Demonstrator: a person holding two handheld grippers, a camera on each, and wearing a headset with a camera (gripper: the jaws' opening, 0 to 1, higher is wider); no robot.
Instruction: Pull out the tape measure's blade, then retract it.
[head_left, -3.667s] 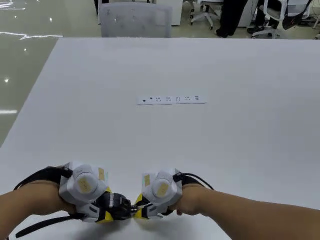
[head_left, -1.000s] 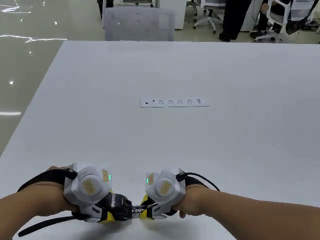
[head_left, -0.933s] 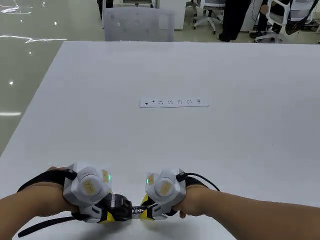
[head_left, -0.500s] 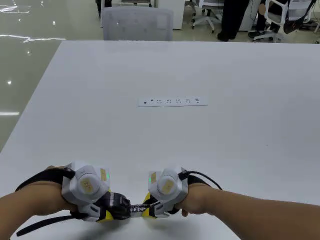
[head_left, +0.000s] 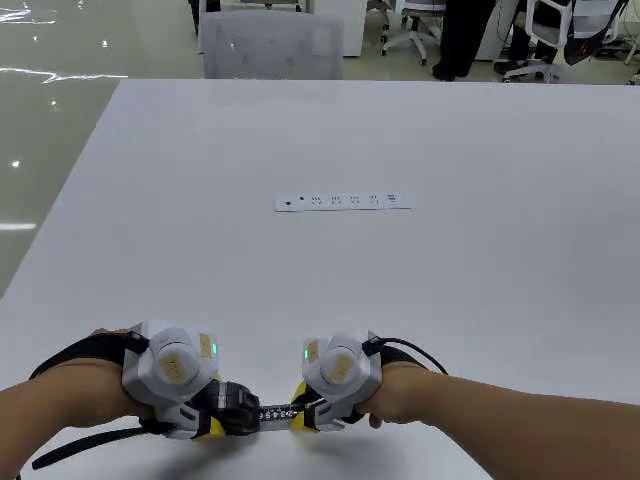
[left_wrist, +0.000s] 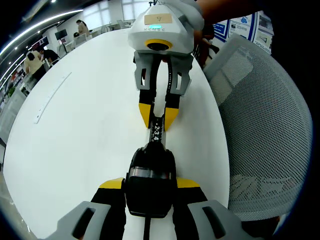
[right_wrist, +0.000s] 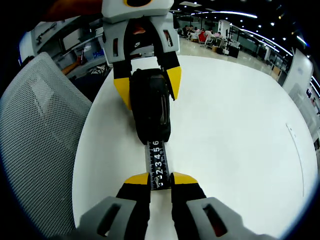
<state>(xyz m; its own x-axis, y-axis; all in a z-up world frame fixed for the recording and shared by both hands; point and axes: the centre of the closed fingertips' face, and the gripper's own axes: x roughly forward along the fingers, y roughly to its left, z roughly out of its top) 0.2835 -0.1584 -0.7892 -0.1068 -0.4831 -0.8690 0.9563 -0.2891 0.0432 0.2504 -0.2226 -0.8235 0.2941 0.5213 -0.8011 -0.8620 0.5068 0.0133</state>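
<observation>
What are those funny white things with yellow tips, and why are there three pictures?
A person holds two tools called grippers, each with two pinching jaws. The big picture comes from a camera on the person's head; the round ones from cameras on the grippers. The left gripper is shut on a black tape measure. The right gripper pinches its blade, pulled out a little. Below is a white table, with a power strip farther off.

A white workbench (head_left: 420, 130) is stretching ahead, a power strip (head_left: 342, 201) lying mid-surface. A grey mesh chair (head_left: 270, 45) is standing beyond; the glossy floor (head_left: 45, 120) is gleaming.
</observation>
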